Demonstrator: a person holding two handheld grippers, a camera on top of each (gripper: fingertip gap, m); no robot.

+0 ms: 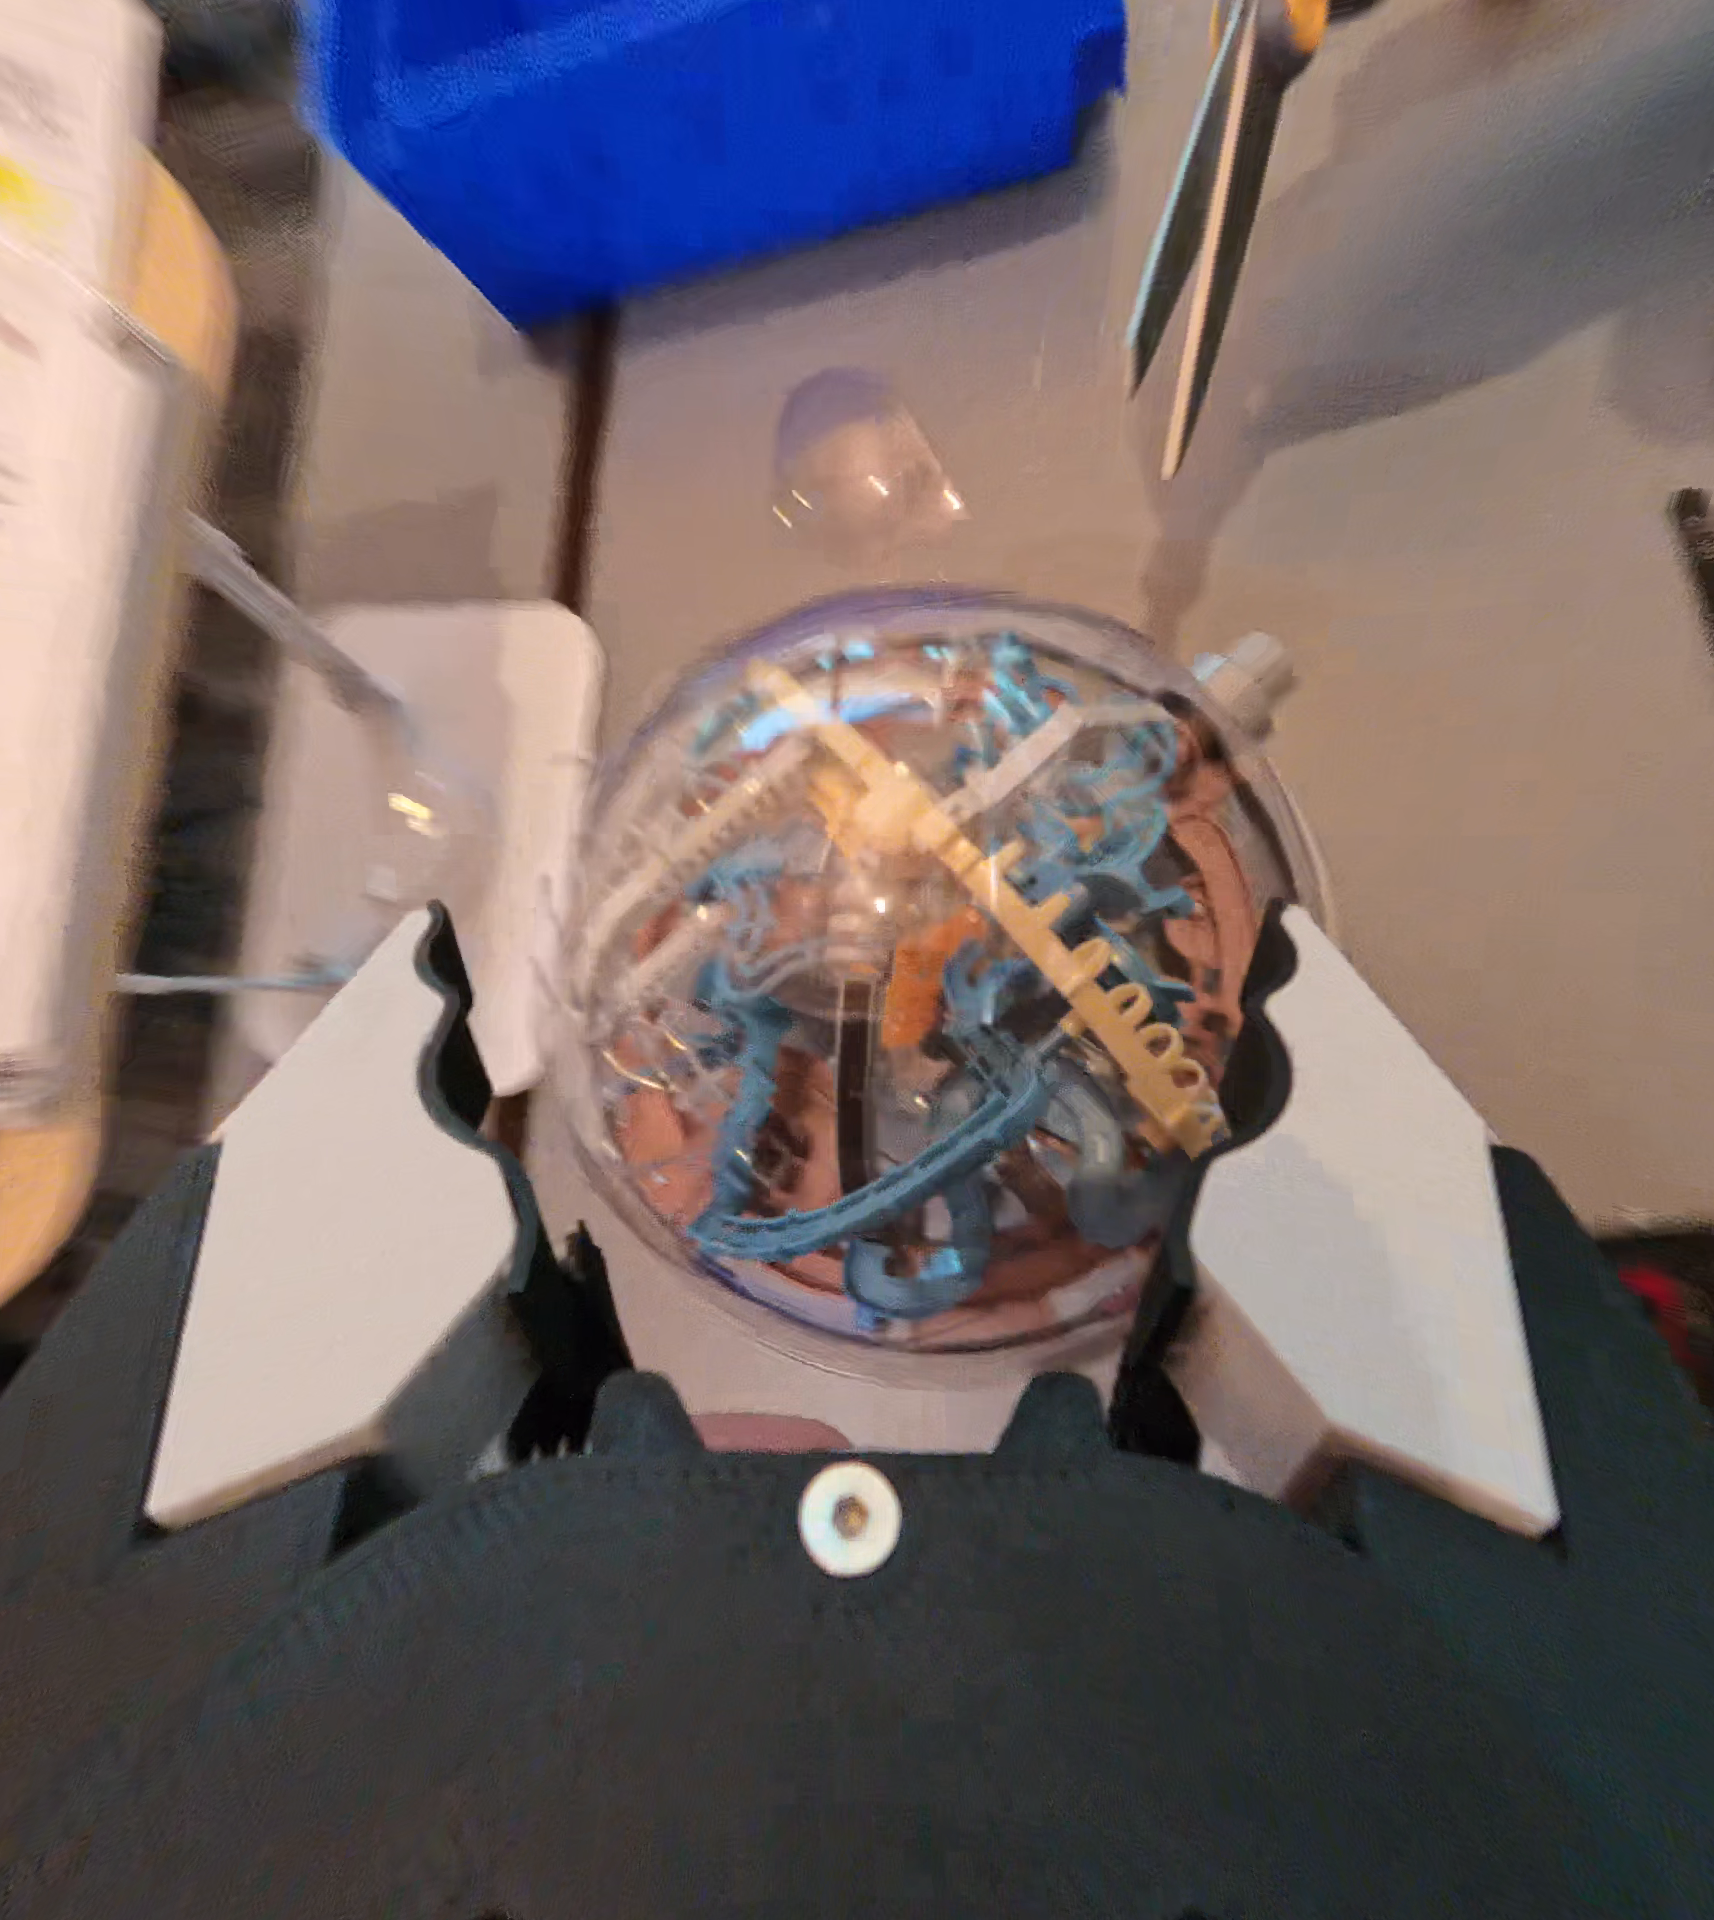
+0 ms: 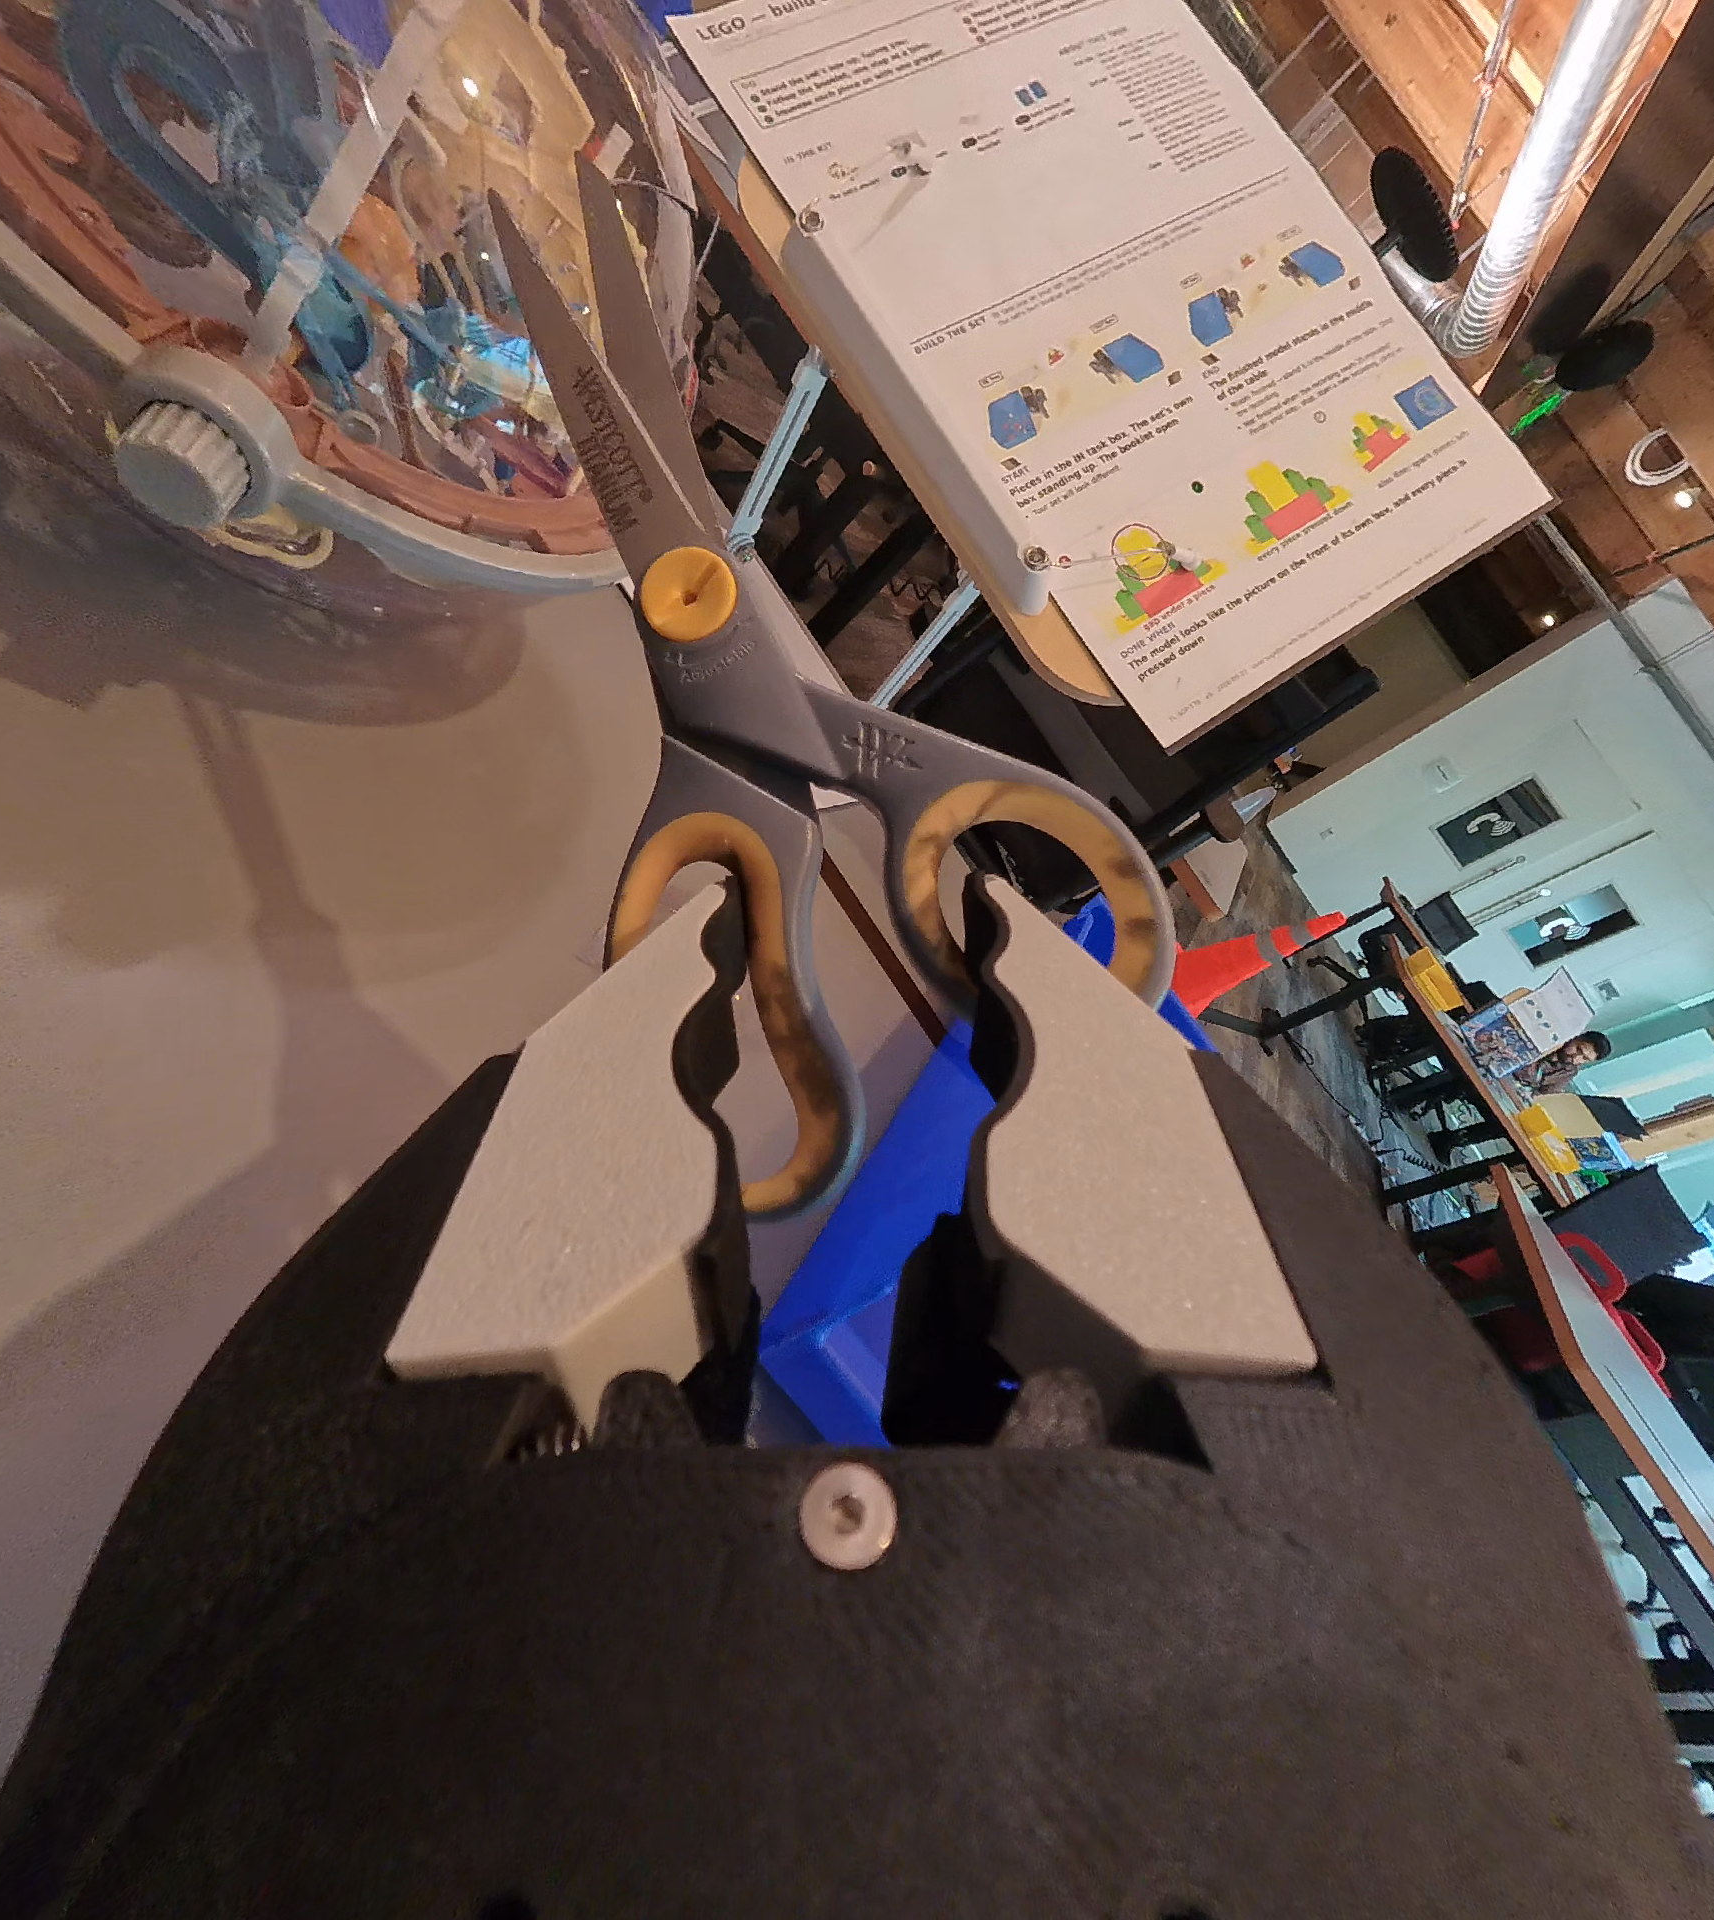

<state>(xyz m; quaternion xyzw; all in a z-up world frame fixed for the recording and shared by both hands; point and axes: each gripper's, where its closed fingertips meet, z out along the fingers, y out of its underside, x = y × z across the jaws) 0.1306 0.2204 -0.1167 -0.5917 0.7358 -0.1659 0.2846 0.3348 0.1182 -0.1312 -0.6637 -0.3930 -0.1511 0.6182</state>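
My left gripper (image 1: 853, 935) is shut on a clear maze ball (image 1: 936, 966) with blue, tan and brown tracks inside. A white finger sits on each side of the ball, which stays sharper than the blurred background. The ball also fills the top left of the right wrist view (image 2: 240, 260), over the grey table (image 2: 105, 987). My right gripper (image 2: 848, 904) is shut on grey-and-yellow scissors (image 2: 728, 748), with its fingertips at the two handle loops. The nearly closed blades point up at the ball. The scissors also show in the left wrist view (image 1: 1206, 239), at the top right.
A blue bin (image 1: 707, 135) stands beyond the ball and shows under the right gripper (image 2: 884, 1226). A printed sheet on a tilted board (image 2: 1092, 343) stands at the table's edge. A white box (image 1: 479, 790) and a clear plastic piece (image 1: 863, 468) lie near the ball. An orange cone (image 2: 1258, 945) and work benches are far off. There is about 25 centimeters between the tips of the two grippers.
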